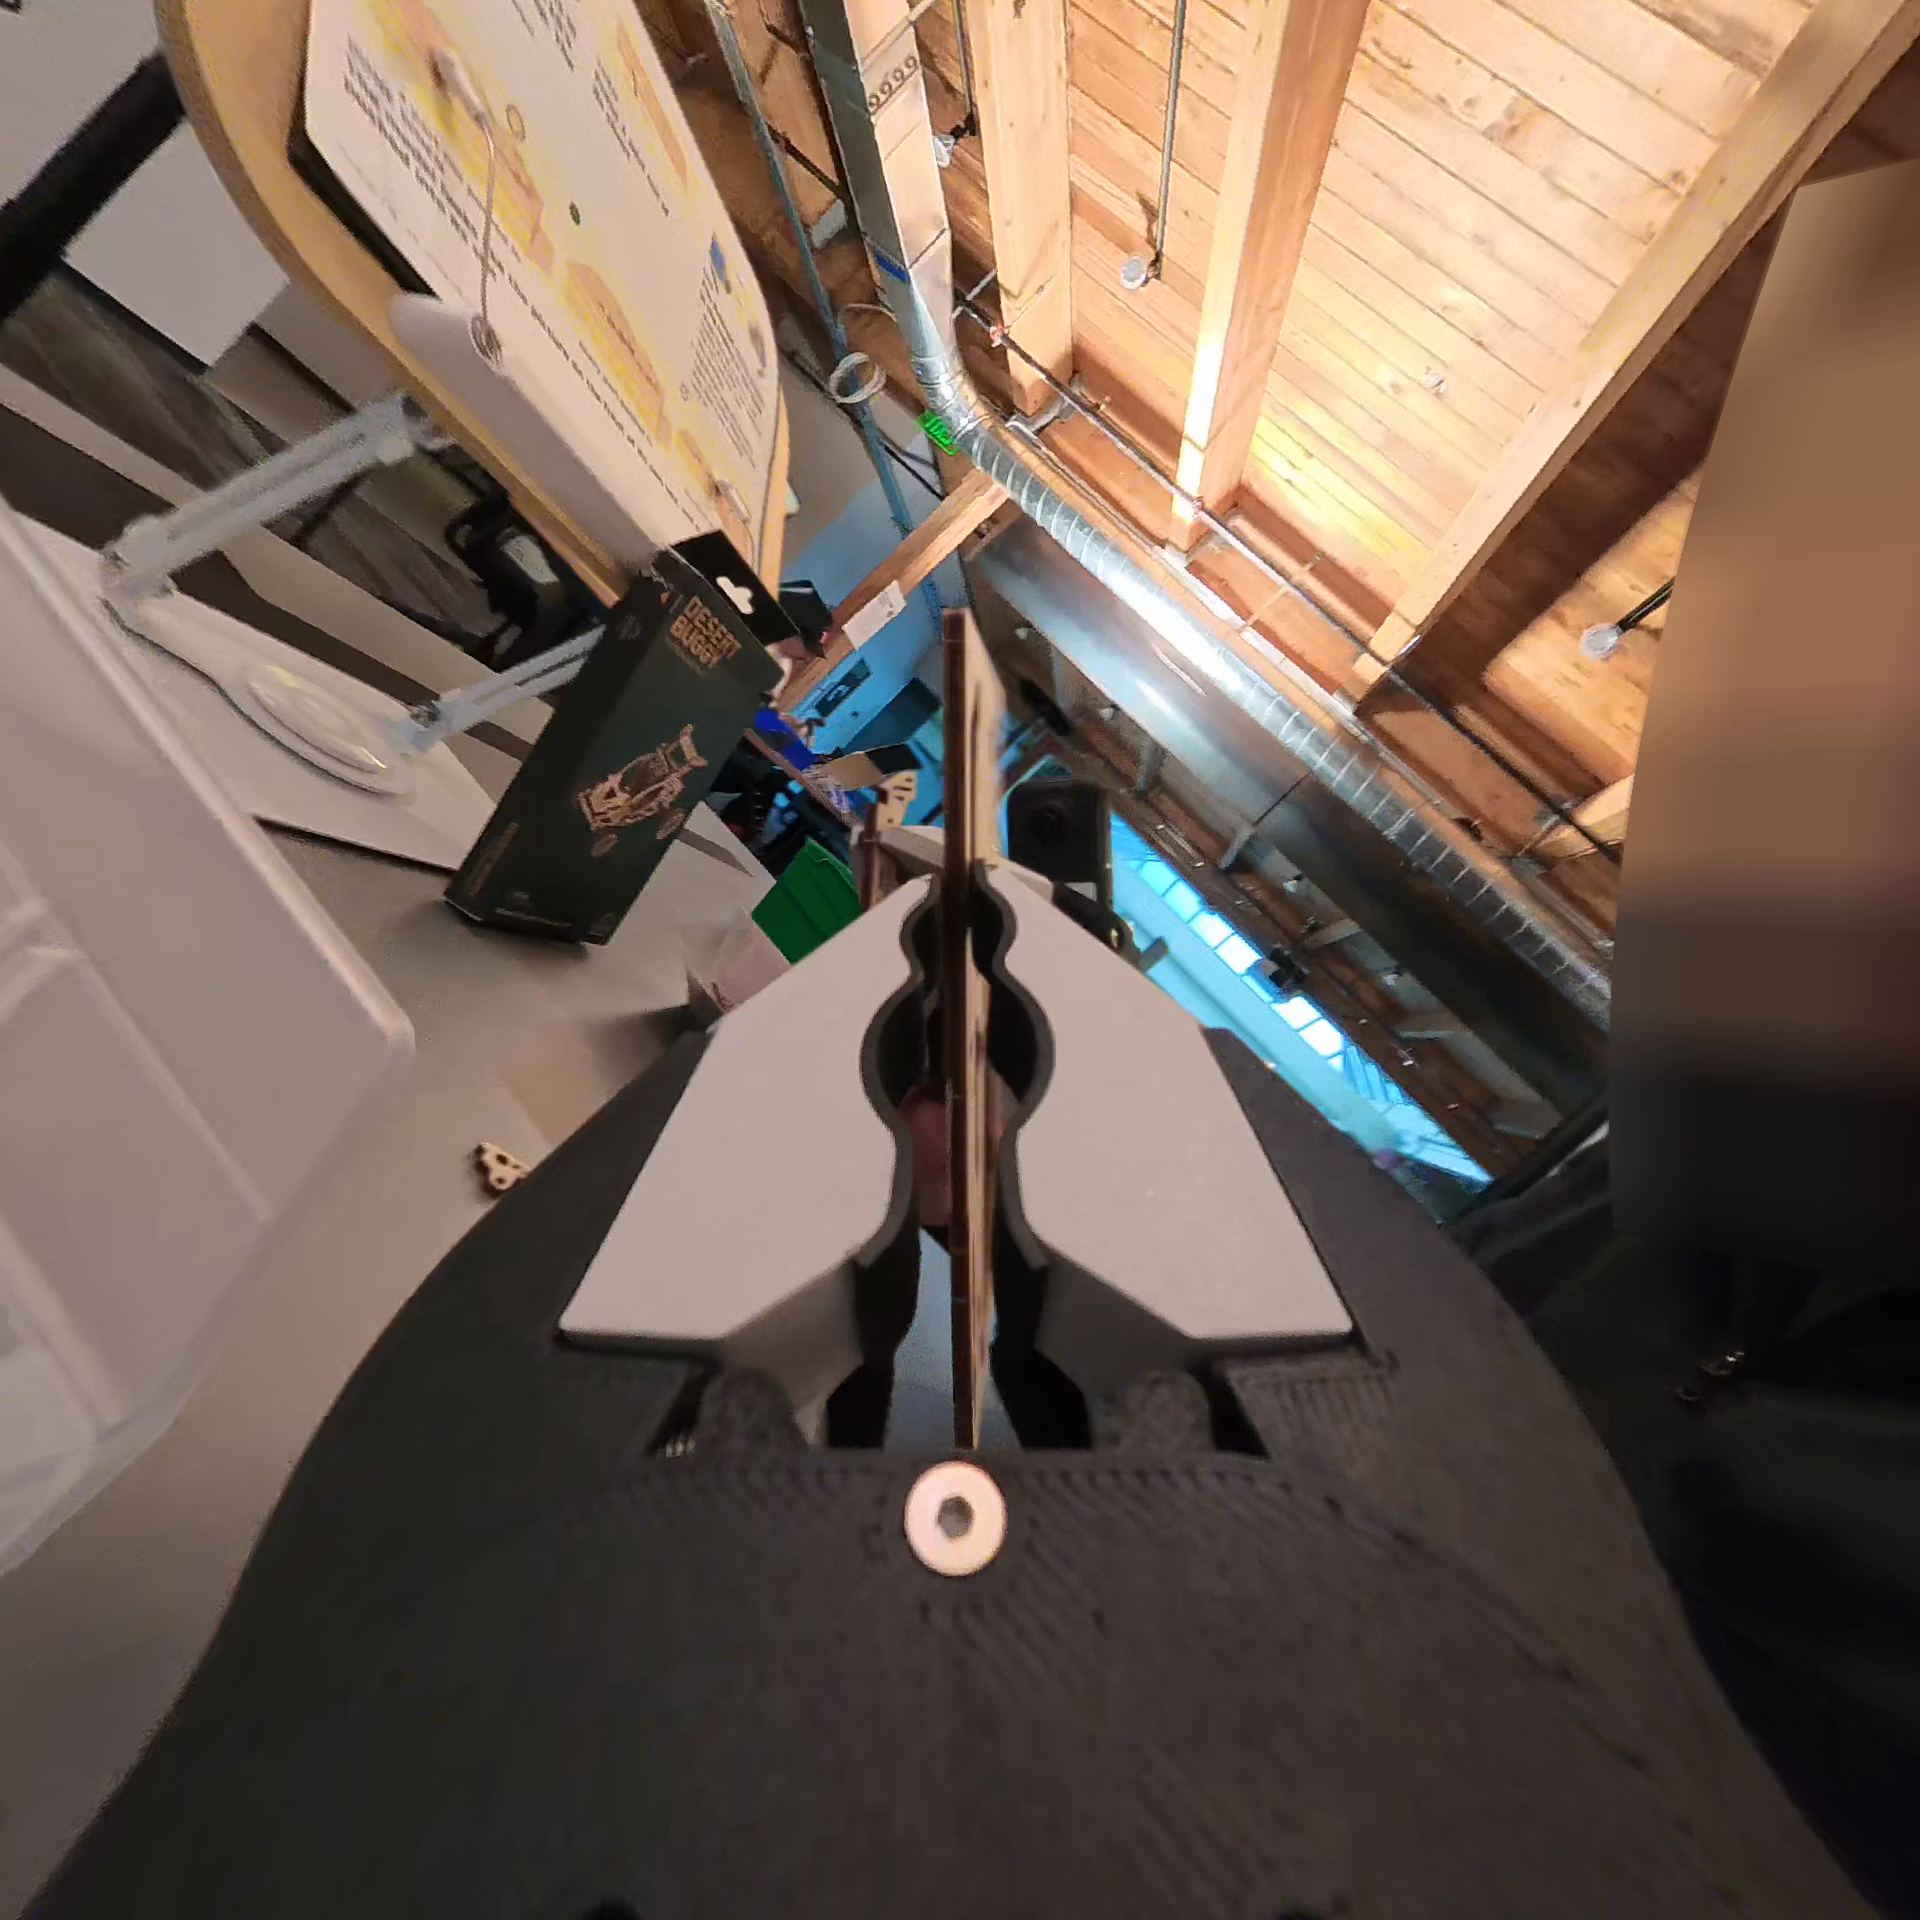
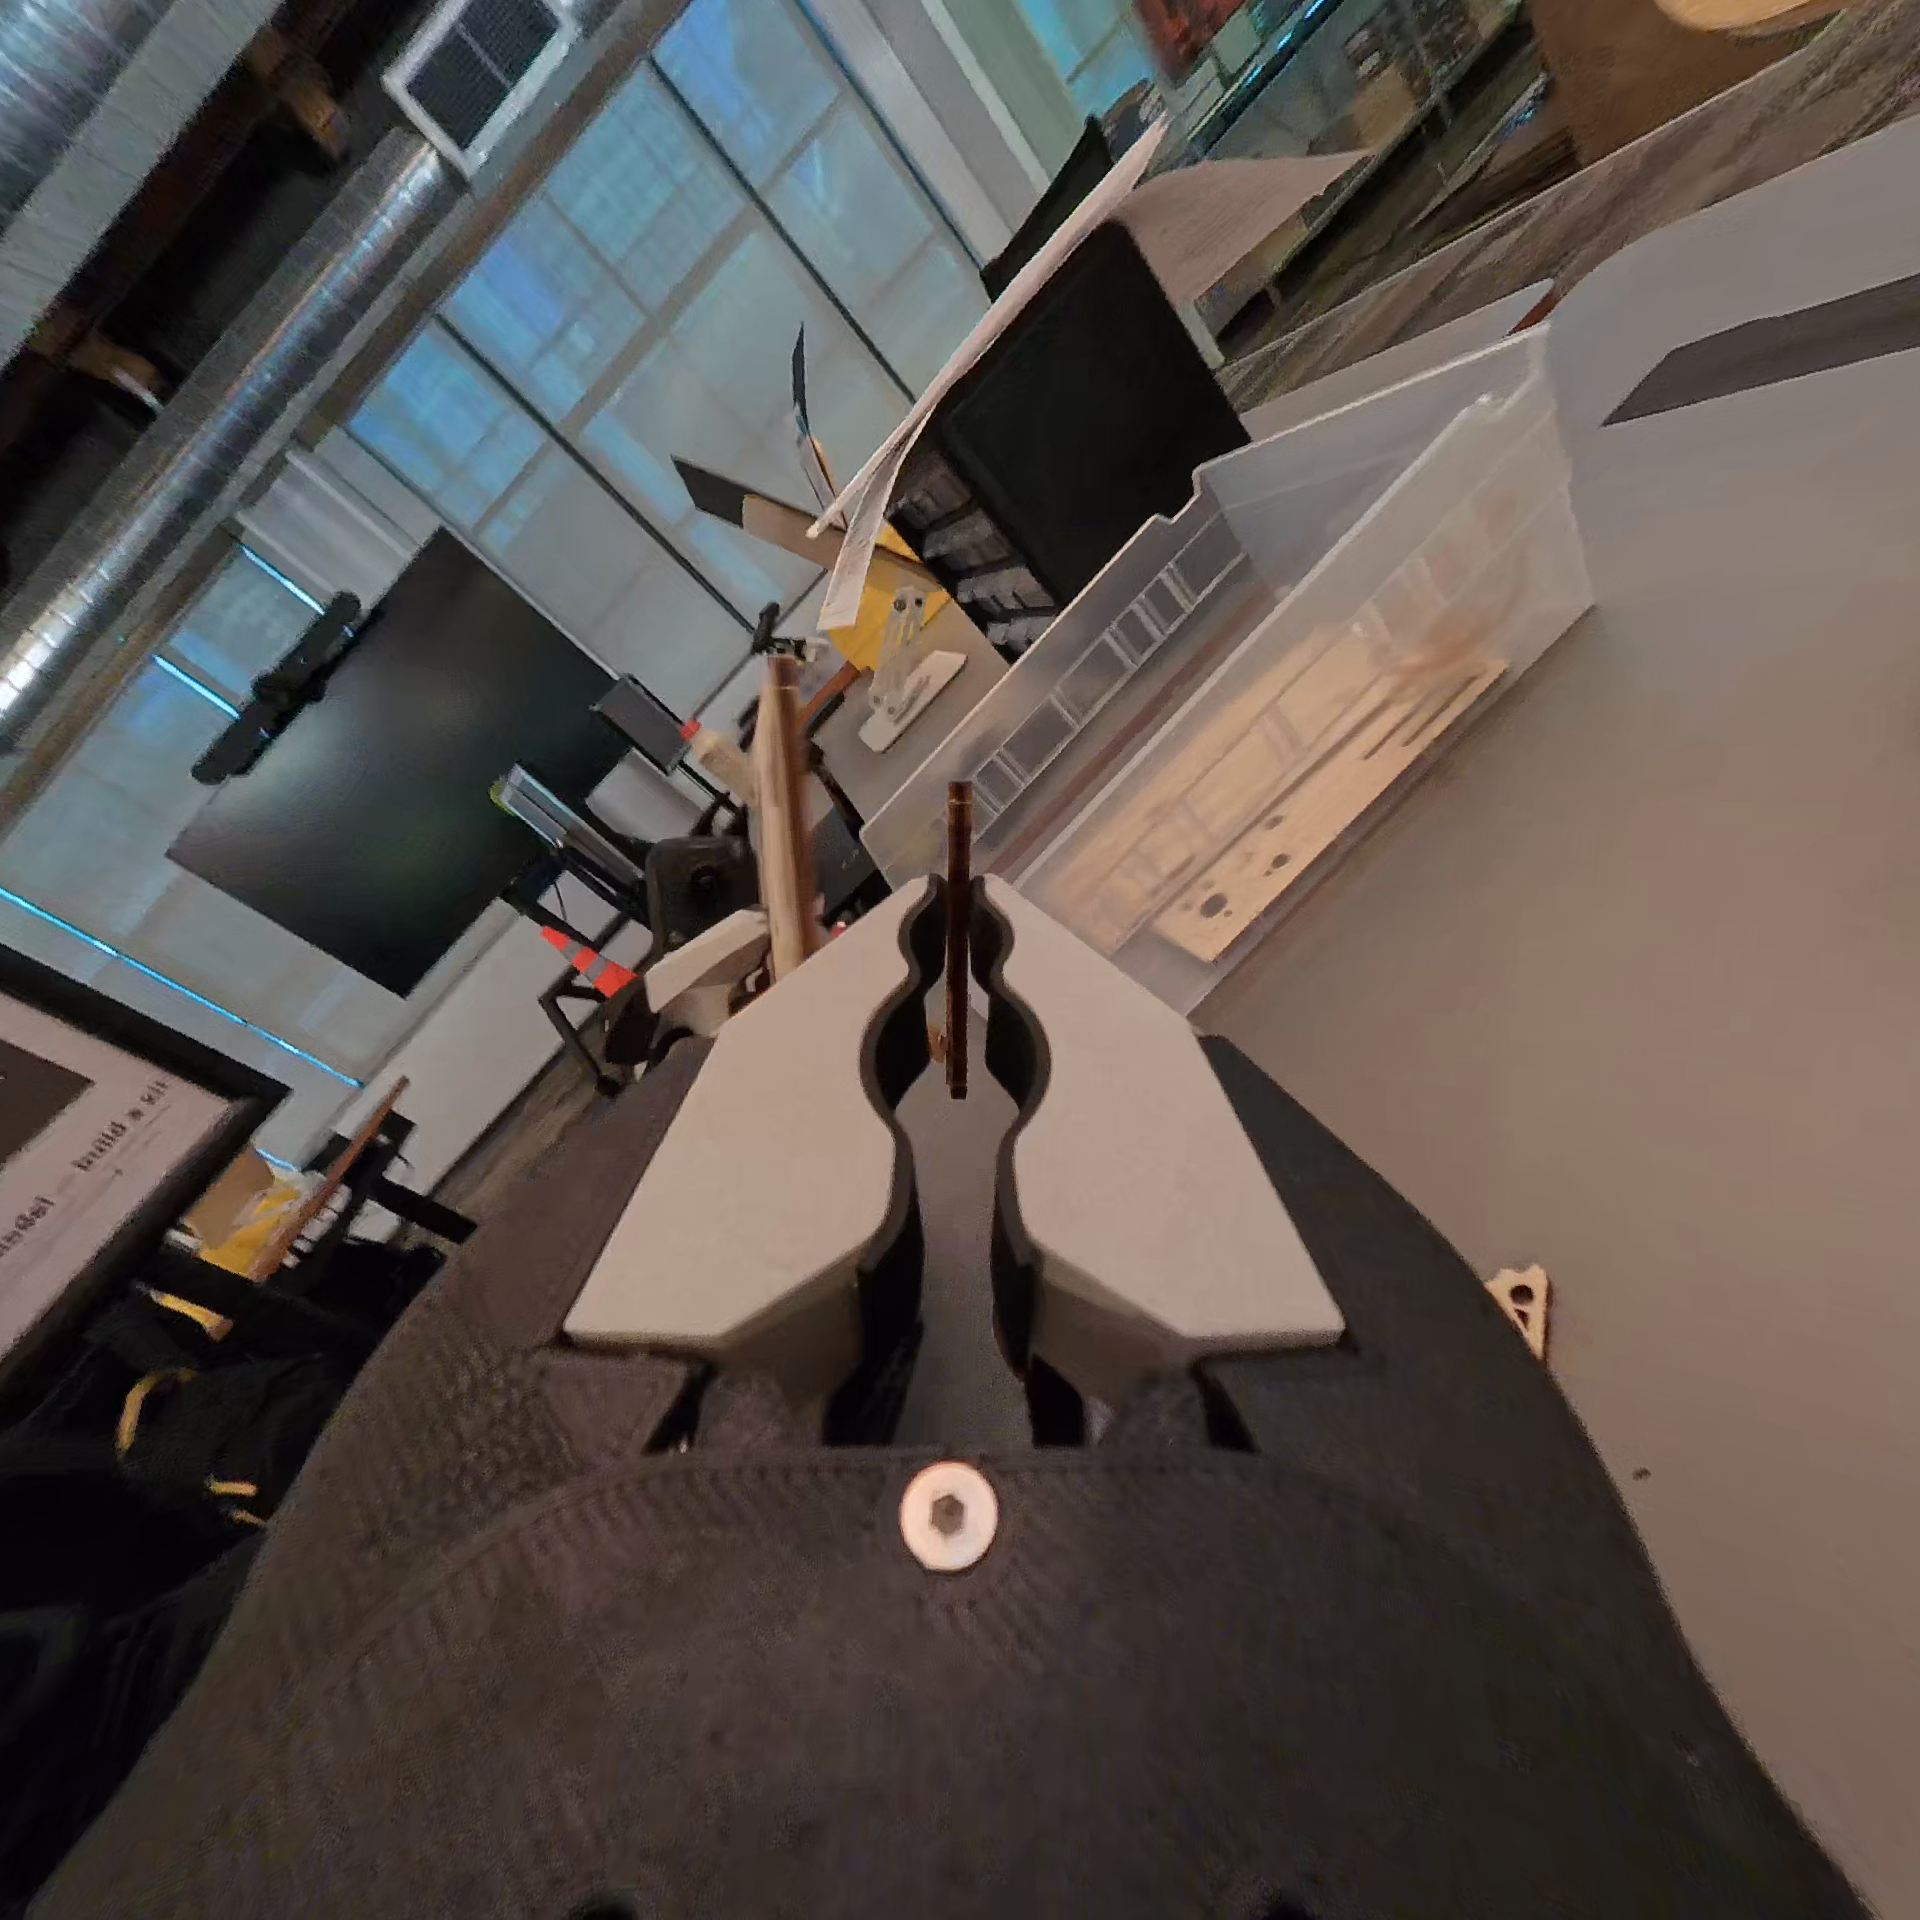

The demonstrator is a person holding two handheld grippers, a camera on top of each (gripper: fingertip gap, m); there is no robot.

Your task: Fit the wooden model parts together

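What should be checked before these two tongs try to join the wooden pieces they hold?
1. Left tongs clamp their long wooden piece: ok, seen edge-on, pinched at the tips.
2. Right tongs clamp their shorter wooden piece: ok.
3. Pieces apart, not yet joined: ok; the left piece stands off to the side in the right view.
4. Slots lined up: cannot tell, both pieces show only edges.
5. Small loose wooden bits on the grey table, out of the way: ok.

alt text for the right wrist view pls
The right tongs are shut on a thin wooden part held edge-on above a grey table. A clear plastic bin of wooden sheets sits beyond.
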